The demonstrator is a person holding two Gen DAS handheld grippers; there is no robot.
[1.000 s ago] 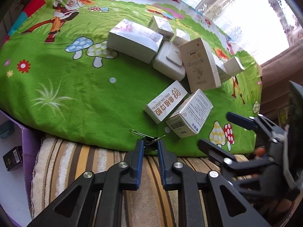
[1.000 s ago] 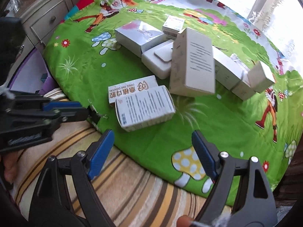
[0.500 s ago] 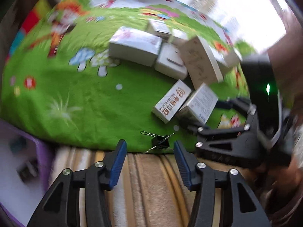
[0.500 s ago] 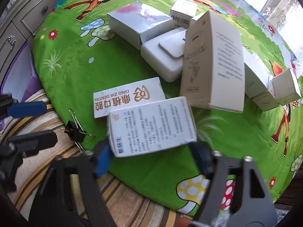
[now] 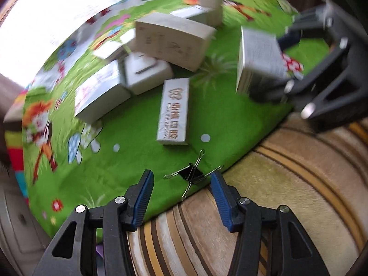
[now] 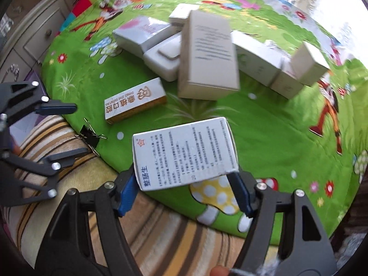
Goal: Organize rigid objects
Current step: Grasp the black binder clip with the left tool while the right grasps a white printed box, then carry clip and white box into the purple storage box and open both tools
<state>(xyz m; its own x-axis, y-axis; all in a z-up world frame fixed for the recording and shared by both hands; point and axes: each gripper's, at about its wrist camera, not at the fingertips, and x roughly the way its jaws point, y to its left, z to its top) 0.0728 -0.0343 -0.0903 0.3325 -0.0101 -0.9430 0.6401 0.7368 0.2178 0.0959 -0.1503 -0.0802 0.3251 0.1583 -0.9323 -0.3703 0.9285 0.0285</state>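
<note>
A: Right wrist view. Where is the white box (image 6: pixel 186 154) relative to the right gripper (image 6: pixel 184 191)?

B: It sits between the two blue fingers (image 6: pixel 126 195), lifted clear of the green mat (image 6: pixel 264 126), printed face toward the camera. Both pads press on its lower side edges, so the fingers are closed on the box. The left wrist view shows the same grip from the side, box (image 5: pixel 260 62) upright in the gripper (image 5: pixel 283 66).

A: And the left gripper (image 5: pixel 181 193)?

B: Its fingers (image 5: pixel 143 195) stand apart and grip nothing. The binder clip (image 5: pixel 192 174) lies just ahead of the gap between the tips, at the mat's (image 5: pixel 138 156) edge, where it meets the striped cloth (image 5: pixel 287 195). The pads do not touch the clip.

A: What else lies on the mat?

B: A dental box (image 6: pixel 135 101) lies flat just beyond the clip (image 6: pixel 89 135). Farther back is a cluster of boxes: a tall beige box (image 6: pixel 207 53) leaning over a white case (image 6: pixel 163 62), a pink-printed box (image 6: pixel 140 32) to the left, and smaller white boxes (image 6: pixel 308 62) to the right. The left view is motion-blurred, so print there cannot be read.
</note>
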